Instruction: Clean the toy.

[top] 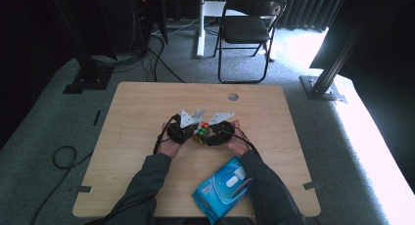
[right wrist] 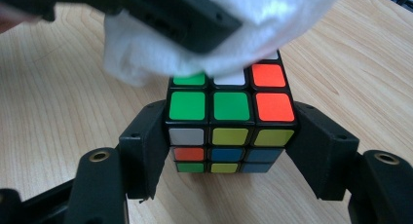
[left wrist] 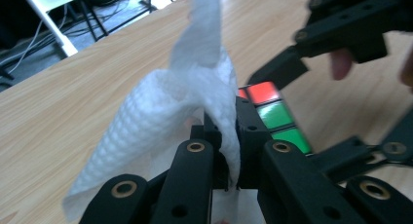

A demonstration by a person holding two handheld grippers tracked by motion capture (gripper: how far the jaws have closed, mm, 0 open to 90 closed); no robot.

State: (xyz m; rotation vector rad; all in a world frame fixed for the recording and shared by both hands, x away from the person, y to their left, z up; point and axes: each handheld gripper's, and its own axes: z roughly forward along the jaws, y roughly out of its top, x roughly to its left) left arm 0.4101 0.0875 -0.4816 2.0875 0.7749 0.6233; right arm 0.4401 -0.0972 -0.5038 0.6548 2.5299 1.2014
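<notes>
My right gripper (right wrist: 229, 151) is clamped on the Rubik's cube (right wrist: 229, 121), one jaw flat on each opposite side face, at the table's (top: 137, 137) centre just past my hands. My left gripper (left wrist: 226, 151) is pinched shut on a white wet wipe (left wrist: 160, 121), which lies over the cube's top edge at 12 o'clock in the right gripper view. I judge the cube stiff, light and slick on its glossy stickers, and its layers can twist, so squarely across the faces is the place to grip. The wipe is limp and tears easily; I hold it by a bunched fold. The blue wipe pack (top: 222, 188) lies at 6 o'clock
</notes>
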